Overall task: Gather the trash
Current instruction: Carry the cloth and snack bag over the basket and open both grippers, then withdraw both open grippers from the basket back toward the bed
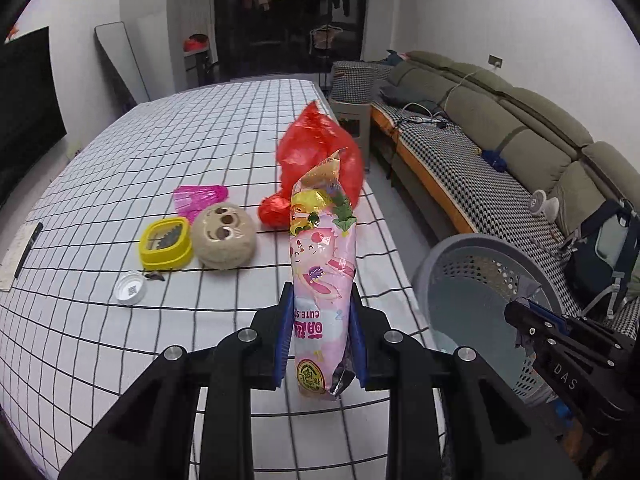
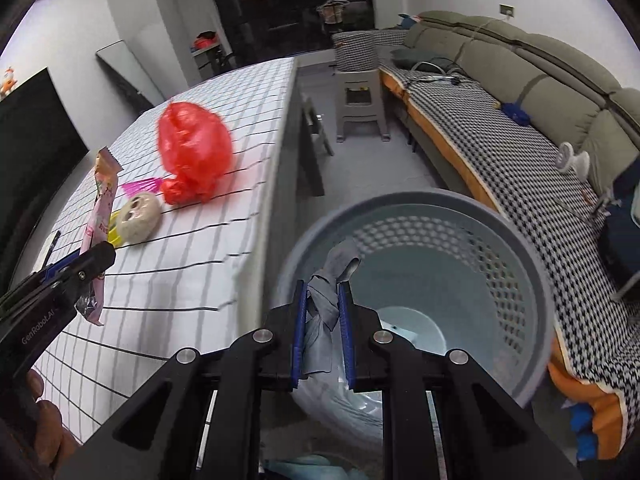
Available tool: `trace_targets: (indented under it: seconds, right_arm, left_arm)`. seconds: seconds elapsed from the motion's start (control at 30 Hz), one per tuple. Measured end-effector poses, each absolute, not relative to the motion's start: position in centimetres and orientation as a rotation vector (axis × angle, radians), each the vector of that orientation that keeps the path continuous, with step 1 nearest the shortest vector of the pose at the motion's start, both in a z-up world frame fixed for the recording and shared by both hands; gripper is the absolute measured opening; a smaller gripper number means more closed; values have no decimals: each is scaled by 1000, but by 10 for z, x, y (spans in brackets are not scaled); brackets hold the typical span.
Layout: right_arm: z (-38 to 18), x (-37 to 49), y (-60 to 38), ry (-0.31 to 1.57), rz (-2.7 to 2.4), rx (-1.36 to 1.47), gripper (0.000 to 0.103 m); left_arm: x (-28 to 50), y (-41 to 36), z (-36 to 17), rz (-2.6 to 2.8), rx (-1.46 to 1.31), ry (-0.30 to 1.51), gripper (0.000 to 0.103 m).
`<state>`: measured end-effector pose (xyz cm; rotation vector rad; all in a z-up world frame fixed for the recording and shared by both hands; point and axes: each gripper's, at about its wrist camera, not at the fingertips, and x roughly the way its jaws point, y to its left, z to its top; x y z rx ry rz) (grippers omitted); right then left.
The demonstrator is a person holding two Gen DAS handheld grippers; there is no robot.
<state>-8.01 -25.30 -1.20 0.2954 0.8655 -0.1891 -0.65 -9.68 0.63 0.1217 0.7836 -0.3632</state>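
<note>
Pink cartoon-printed snack wrapper (image 1: 323, 276) — upright, long axis toward 12 o'clock — pinched by left tongs (image 1: 320, 334); right tongs (image 2: 322, 330) pinch grey rag (image 2: 326, 300).

Glossy foil snack wrapper (image 1: 323, 264), crinkled red plastic bag (image 1: 320, 152), perforated matt plastic basket (image 2: 460, 240), grey cloth scrap (image 2: 324, 304)

Left gripper (image 1: 320, 316) angles downward toward twelve o'clock, jaws clamped on something pink; right gripper (image 2: 323, 312) tilts down too, pinching grey material, its tip at four o'clock in the left view
</note>
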Motion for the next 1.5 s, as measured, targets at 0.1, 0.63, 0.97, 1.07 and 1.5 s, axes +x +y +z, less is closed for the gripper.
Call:
trace_targets:
  seconds: [0.1, 0.63, 0.97, 1.07, 1.5]
  right_arm:
    - [-13, -94, -273, 865, -224, 307, 16]
    - [-33, -127, -349, 864, -300, 413, 16]
    - [-53, -119, -366, 896, -273, 453, 16]
    - [-54, -115, -365, 895, -263, 448, 16]
    - [-49, -116, -365, 870, -271, 440, 51]
  left_arm:
    - [-11, -119, 2, -400, 141, 791, 25]
    - [-25, -211, -28, -534, 275, 873, 27]
    - [-23, -241, -49, -573, 320, 934, 28]
    - [-22, -244, -50, -573, 322, 935, 31]
    - [-17, -239, -48, -553, 302, 934, 54]
